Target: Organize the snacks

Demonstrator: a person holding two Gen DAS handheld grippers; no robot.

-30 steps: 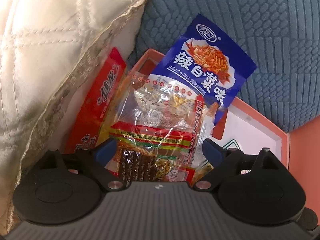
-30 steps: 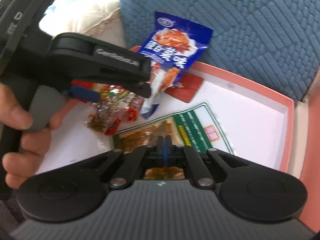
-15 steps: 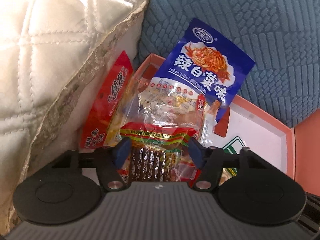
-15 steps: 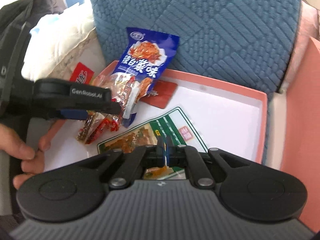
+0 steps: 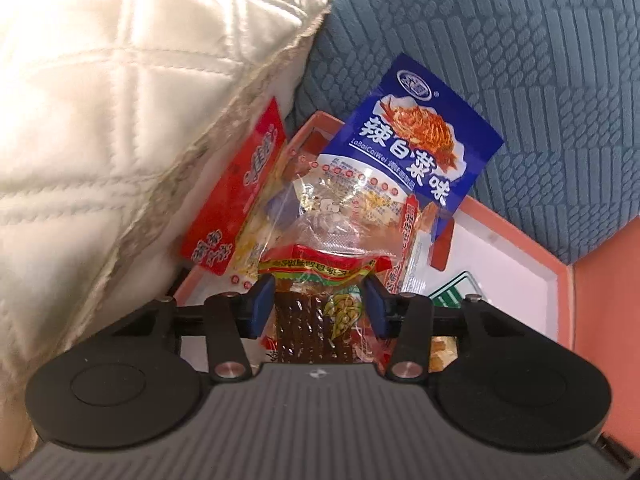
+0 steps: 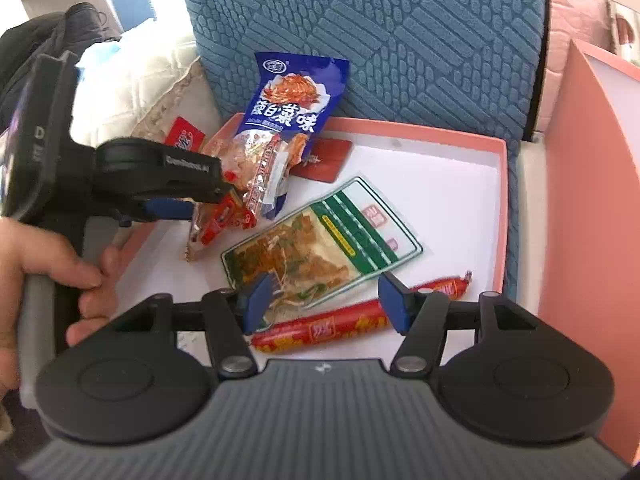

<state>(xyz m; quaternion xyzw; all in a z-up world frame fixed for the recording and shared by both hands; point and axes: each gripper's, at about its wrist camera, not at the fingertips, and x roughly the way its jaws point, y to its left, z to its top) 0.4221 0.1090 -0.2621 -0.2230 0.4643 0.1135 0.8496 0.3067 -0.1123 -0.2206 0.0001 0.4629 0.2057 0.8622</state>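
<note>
While closing, left gripper (image 5: 318, 304): pinched the small red packet (image 5: 320, 280) across its width, pads touching both side edges, packet between the jaws.
Small red packet: sat at the near end of a heap in the tray's left corner, tilted up off the tray (image 6: 502, 200) floor in the right wrist view.
Heap behind it: clear packet, then the blue packet (image 5: 412, 136) leaning on the blue cushion (image 6: 400, 40); flat red packet (image 5: 240, 192) propped against the cream pillow (image 5: 120, 120).
Right gripper (image 6: 320, 296): jaws opening and apart, pressed on nothing; hovered above the tray's near edge.
Below the right jaws: green-striped packet (image 6: 320, 240) lay flat, one corner towards the gap; sausage (image 6: 360, 320) just in front of it.
Deciding relation: sausage's long axis ran side to side, almost along the line between the two pads, rising slightly to the right; probably called for a wrist roll to grip it across its thickness.
Nearer hand: right for sausage and green-striped packet; left for the heap.
Risk: slippery film, likely to slide out of a light pinch.
</note>
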